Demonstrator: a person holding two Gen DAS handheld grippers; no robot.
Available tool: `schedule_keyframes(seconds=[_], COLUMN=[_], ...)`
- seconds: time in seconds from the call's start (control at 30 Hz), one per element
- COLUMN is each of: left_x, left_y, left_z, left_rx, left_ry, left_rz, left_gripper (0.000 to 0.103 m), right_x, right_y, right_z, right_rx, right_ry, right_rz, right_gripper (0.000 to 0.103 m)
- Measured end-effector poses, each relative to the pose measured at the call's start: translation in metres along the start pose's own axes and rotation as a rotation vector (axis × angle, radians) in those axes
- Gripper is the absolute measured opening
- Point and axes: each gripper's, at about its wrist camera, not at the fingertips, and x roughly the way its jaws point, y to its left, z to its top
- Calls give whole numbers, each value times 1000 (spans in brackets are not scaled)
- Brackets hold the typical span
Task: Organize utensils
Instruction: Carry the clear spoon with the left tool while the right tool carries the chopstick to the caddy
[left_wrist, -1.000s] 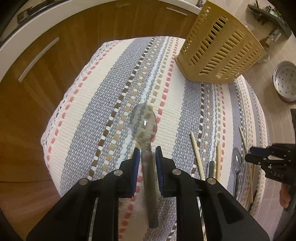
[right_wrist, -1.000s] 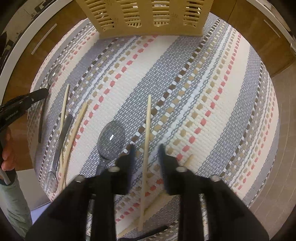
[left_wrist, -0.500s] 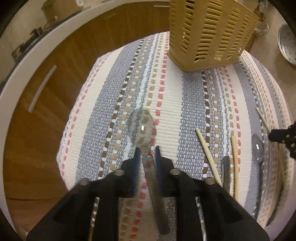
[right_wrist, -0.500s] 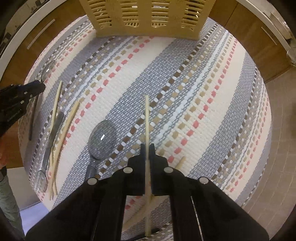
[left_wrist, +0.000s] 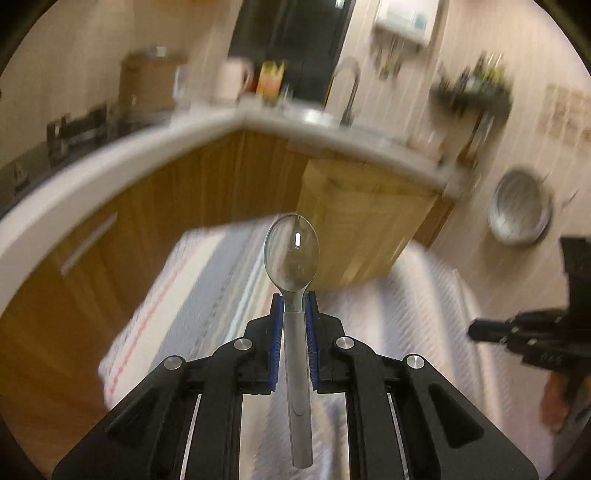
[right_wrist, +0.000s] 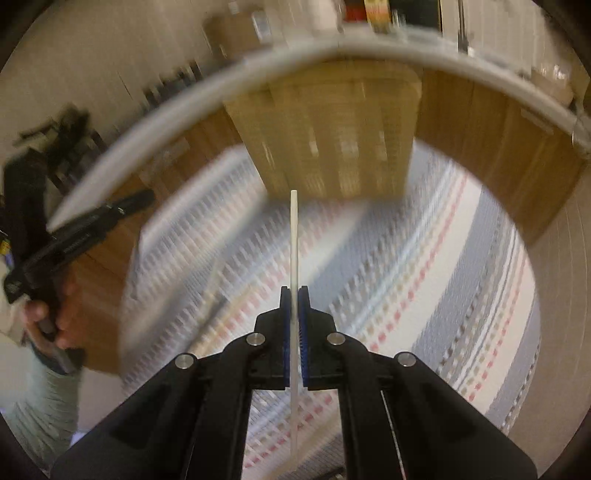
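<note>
The left gripper (left_wrist: 293, 304) clamps a metal spoon (left_wrist: 292, 251) by its neck, bowl forward, above a striped cloth (left_wrist: 192, 288). The right gripper (right_wrist: 294, 295) pinches a pale chopstick (right_wrist: 294, 236) that points toward a tan slotted utensil basket (right_wrist: 332, 125) standing at the cloth's far edge. Wooden cabinets (left_wrist: 177, 192) sit behind, blurred.

The left gripper (left_wrist: 293, 301) clamps the neck of a metal spoon (left_wrist: 292, 251), bowl pointing away, above a blurred striped cloth (left_wrist: 192, 280). A tan slotted utensil caddy (left_wrist: 362, 218) stands beyond; the right gripper (left_wrist: 480, 328) shows at right.
</note>
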Motion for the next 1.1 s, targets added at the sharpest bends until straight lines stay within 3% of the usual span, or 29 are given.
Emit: schedule_keyframes(seconds=[0.07,0.13,0.23,0.3,0.5,0.63,0.77,0.97,1.1], left_x=[-14,-22,-21,-16,15,35,58,79,92], left_y=[-8,-21,-43,-51,-68,-69,-72,-54,-50], left_z=[16,30,51,65,93,105,108,105,102], left_rx=[-14,-12,-5,-12,-9,-2,23,-20,-9], left_ry=[-111,-188,-266,-323,-462,-508,-523,-497,-483], left_rz=[-33,-8,18,12,22,47,65,37,53], left_gripper=[10,10,10,10,10,10,10,10,10], right_x=[-11,-28,-42,-50,-46,-29,-1,25,41], right_y=[6,4,8,10,-9,-23,-45,-67,-77], right_z=[10,26,49,62,105,136,158,164,164], right_rx=[-8,3,-11,-37,-11,2,34,48,54], right_ry=[-91,-179,-315,-419,-584,-625,-646,-744,-736], right_rz=[8,7,-26,-107,-149,-193,-182,-206,-201], right_gripper=[3,3,3,3,3,3,3,3,3])
